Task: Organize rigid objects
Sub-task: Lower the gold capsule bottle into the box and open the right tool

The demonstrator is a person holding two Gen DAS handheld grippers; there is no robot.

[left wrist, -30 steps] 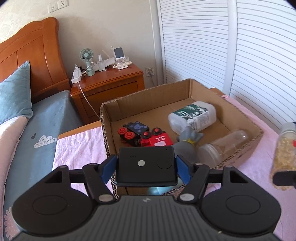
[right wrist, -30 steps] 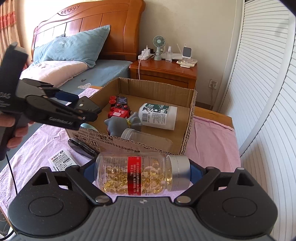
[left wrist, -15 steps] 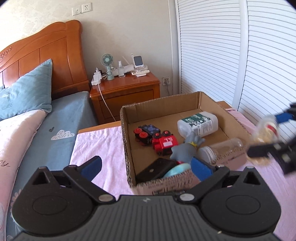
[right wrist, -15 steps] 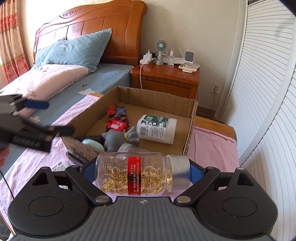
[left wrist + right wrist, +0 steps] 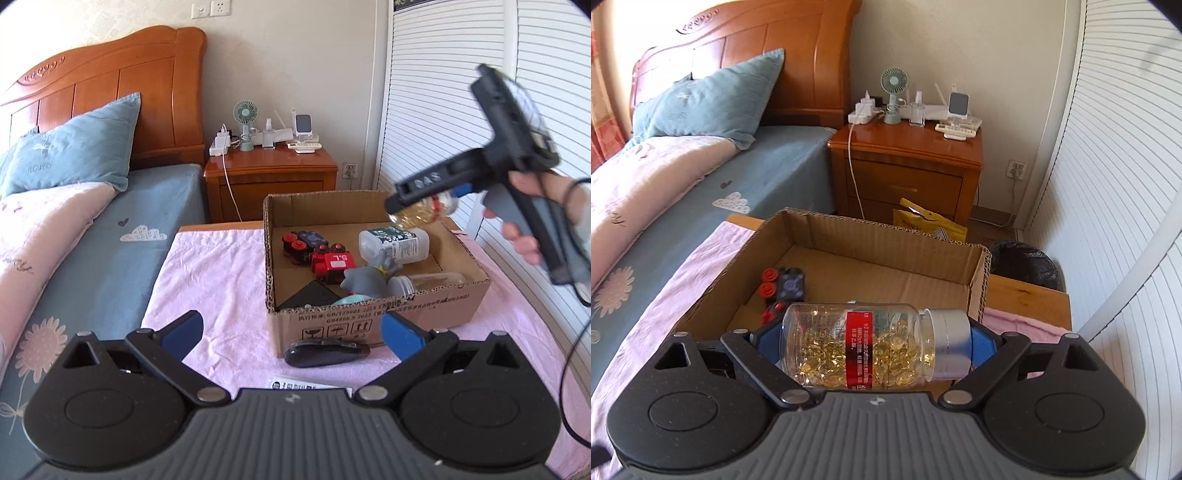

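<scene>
The right gripper is pinching a clear bottle of yellow capsules sideways, end to end, and holding it above the cardboard box. The left gripper is hanging spread wide and holding nothing, low over the pink cloth near the box's front wall. To place the bottle well, I judge it should go down onto the bare floor at the back, clear of the toy train and white bottle, before the 2 fingers part.

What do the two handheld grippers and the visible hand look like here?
Both grippers are matte black plastic with ribbed bodies, round discs, silver pivot screws and blue finger pads. The right gripper, seen from outside, has a pistol handle, pale lettering and a trailing black cable. The right hand is bare.
</scene>
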